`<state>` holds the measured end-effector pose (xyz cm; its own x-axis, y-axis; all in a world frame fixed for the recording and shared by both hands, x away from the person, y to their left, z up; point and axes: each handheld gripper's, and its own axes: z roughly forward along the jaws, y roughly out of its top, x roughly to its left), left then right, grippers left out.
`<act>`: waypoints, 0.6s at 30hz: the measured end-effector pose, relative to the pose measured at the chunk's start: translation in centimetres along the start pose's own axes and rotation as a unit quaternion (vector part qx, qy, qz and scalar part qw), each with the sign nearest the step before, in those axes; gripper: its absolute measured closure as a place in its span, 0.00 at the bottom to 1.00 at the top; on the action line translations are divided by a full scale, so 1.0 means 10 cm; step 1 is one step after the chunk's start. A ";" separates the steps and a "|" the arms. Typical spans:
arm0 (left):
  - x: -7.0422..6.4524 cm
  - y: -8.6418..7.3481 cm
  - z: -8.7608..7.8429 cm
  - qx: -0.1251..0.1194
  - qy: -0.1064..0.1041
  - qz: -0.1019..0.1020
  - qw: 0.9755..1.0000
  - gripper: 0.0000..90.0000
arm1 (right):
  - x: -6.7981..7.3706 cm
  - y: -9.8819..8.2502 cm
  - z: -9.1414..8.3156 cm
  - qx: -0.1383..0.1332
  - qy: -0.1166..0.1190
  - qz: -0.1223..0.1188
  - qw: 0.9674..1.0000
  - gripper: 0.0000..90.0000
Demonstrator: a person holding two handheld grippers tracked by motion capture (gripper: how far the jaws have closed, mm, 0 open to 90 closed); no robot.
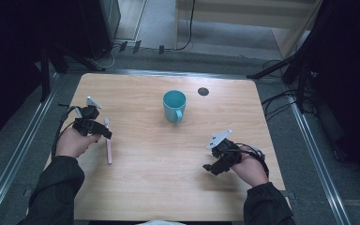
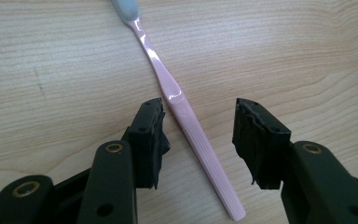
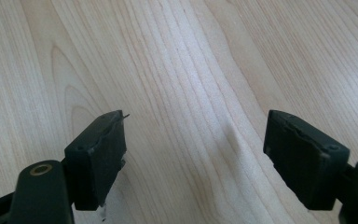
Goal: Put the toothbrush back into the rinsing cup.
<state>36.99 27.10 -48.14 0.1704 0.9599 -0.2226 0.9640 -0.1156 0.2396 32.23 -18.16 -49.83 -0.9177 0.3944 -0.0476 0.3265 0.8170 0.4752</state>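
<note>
A pink toothbrush (image 1: 108, 143) lies flat on the wooden table (image 1: 150, 187) near its left side, its pale blue bristle end pointing away from the person. My left gripper (image 1: 104, 132) is open just over it; in the left gripper view the toothbrush handle (image 2: 186, 116) runs between the two spread jaws (image 2: 198, 116), closer to the left one and touching neither. A teal mug (image 1: 174, 106) stands upright near the table's middle back, handle toward the person. My right gripper (image 1: 209, 167) is open low over bare wood at the right, with nothing between its jaws (image 3: 196, 123).
A small dark round disc (image 1: 203, 91) sits in the table top behind and right of the mug. Metal rails (image 1: 23, 150) run along both sides of the table. Cables (image 1: 276, 101) and dark stands crowd the floor at the back corners.
</note>
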 end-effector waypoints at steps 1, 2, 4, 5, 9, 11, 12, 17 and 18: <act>0.00 0.00 0.01 0.006 0.001 -0.005 1.000 0.60 | 0.00 0.00 0.00 0.000 0.000 -0.001 1.000 0.23; 0.00 0.00 0.01 0.006 0.001 -0.005 1.000 0.60 | 0.00 0.00 0.00 0.000 0.000 -0.001 1.000 0.23; 0.00 0.01 0.03 0.012 0.008 -0.020 1.000 0.60 | 0.00 0.00 0.00 0.002 -0.001 -0.001 1.000 0.23; 0.00 0.01 0.04 0.017 0.008 -0.023 1.000 0.61 | 0.00 0.00 0.00 0.002 -0.001 -0.002 1.000 0.23; 0.00 0.03 0.07 0.020 0.013 -0.023 0.999 0.62 | 0.00 0.00 0.02 0.005 0.001 -0.006 1.000 0.23; 0.01 0.04 0.09 0.020 0.015 -0.023 0.999 0.63 | 0.01 0.01 0.02 0.008 0.000 -0.007 1.000 0.23; 0.01 0.05 0.10 0.021 0.016 -0.025 0.999 0.64 | 0.01 0.00 0.02 0.008 0.000 -0.009 1.000 0.23; 0.04 0.07 0.15 0.029 0.016 -0.031 0.999 0.65 | 0.02 -0.01 0.02 0.009 0.001 -0.008 1.000 0.23; 0.03 0.08 0.16 0.029 0.016 -0.032 0.999 0.65 | 0.02 -0.01 0.02 0.009 0.000 -0.008 1.000 0.23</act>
<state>38.12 26.93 -49.56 0.1025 0.9734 -0.2048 0.9830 -0.0677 0.1707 32.06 -18.07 -50.06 -0.9227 0.3816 -0.0546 0.3165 0.8309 0.4577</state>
